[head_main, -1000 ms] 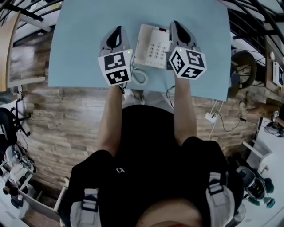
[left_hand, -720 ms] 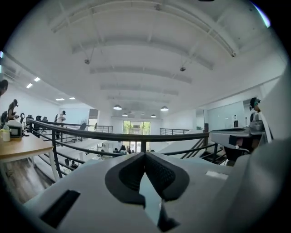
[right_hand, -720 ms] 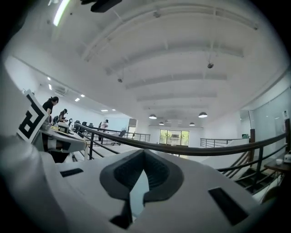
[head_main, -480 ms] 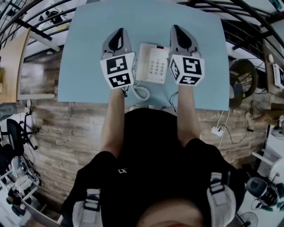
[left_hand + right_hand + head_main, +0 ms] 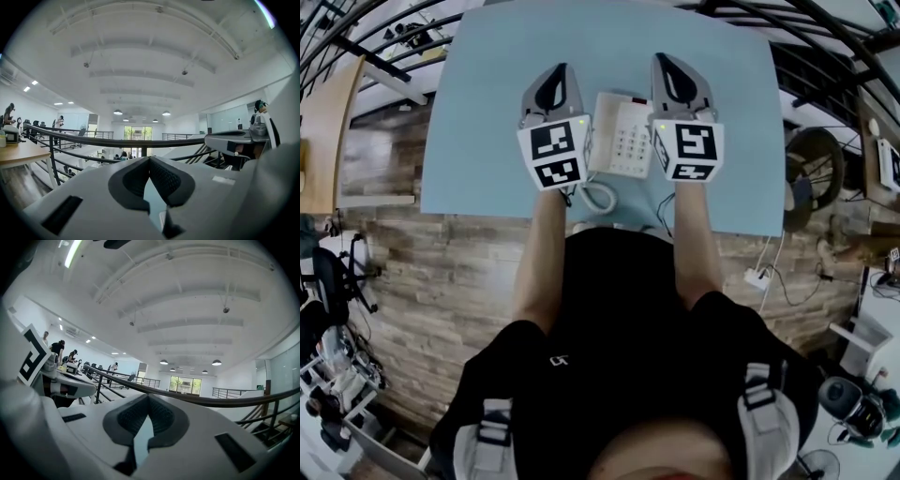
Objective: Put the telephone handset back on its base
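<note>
left gripper (image 5: pixel 555 71) — telephone (image 5: pixel 623 133) — right gripper (image 5: pixel 668 62)

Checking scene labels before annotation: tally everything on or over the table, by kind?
Grey handheld two-jaw grippers with marker cubes: 2 (left gripper, right gripper)
White push-button telephone: 1
White coiled cord: 1
Light blue table: 1
Total: 5
</note>
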A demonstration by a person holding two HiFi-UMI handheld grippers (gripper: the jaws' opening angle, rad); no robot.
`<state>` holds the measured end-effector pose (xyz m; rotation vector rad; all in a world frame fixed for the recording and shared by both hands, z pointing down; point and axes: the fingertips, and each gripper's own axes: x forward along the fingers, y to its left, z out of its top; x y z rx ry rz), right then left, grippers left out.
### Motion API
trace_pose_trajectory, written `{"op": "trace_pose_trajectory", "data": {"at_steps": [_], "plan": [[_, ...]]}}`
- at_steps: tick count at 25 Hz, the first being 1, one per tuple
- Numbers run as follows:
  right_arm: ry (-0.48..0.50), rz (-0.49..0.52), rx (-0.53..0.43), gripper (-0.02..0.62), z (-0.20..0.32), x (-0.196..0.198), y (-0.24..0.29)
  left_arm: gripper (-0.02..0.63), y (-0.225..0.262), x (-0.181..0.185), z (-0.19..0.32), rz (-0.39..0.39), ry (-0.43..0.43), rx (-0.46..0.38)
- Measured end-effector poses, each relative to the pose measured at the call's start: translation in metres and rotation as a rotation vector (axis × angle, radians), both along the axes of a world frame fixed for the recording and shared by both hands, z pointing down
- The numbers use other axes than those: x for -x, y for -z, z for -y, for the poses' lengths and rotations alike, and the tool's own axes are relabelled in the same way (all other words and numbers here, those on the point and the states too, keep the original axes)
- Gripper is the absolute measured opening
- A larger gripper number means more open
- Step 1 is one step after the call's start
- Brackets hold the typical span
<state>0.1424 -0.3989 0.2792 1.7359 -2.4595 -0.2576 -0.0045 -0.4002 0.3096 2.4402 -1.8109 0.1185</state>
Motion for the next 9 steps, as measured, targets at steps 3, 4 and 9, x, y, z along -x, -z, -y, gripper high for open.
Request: {"op": "trace_pose_trajectory", "data": {"at_steps": [3,4,9], "plan": [[0.005,0.008,0.014,-0.006,0.002,-0.002,-0.003,0.000,0.000,-0.004,0.002,-0.014,-0.007,0.001],[0.011,0.010,0.019,-0.006,0.003,-0.001,-0.004,0.000,-0.002,-0.004,0.004,-0.020,-0.008,0.008],[0.036,0.012,0.039,-0.006,0.006,0.007,-0.014,0.000,-0.016,-0.001,0.008,-0.049,-0.004,0.037]]}}
